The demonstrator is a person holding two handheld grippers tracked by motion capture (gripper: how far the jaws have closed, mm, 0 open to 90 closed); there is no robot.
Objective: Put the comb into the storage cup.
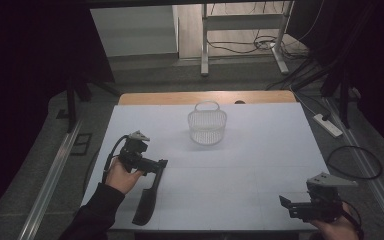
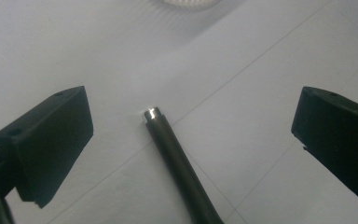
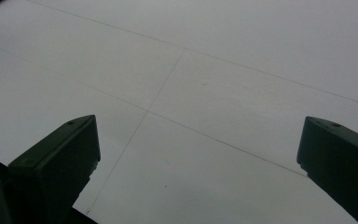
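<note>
I see the desk (image 1: 260,165) first, a wide white sheet marked with thin lines, its wooden edge showing at the far side; on it, toward the far middle, stands a white wire basket (image 1: 207,125) with its handle upright, well apart from both of my claws; its rim also shows at the top edge in the left gripper view (image 2: 186,3).

Near the front left corner lies a dark brush (image 1: 146,202), its broad head toward me and its slim handle pointing away toward the basket; in the left gripper view the handle (image 2: 179,161) runs up from the bottom edge and ends in a shiny tip, flat on the white sheet.

My left claw (image 1: 161,164) sits just over that handle end, held by a hand (image 1: 121,176) in a dark sleeve; in its own view (image 2: 193,140) the jaws stand wide, one on either side of the handle, neither touching it, with clear white sheet between each jaw and the handle.

My right claw (image 1: 285,202) rests near the front right corner, well apart from the brush and the basket, pointing left across the desk; in its own view (image 3: 198,163) the jaws stand wide with nothing but bare sheet between them.
</note>
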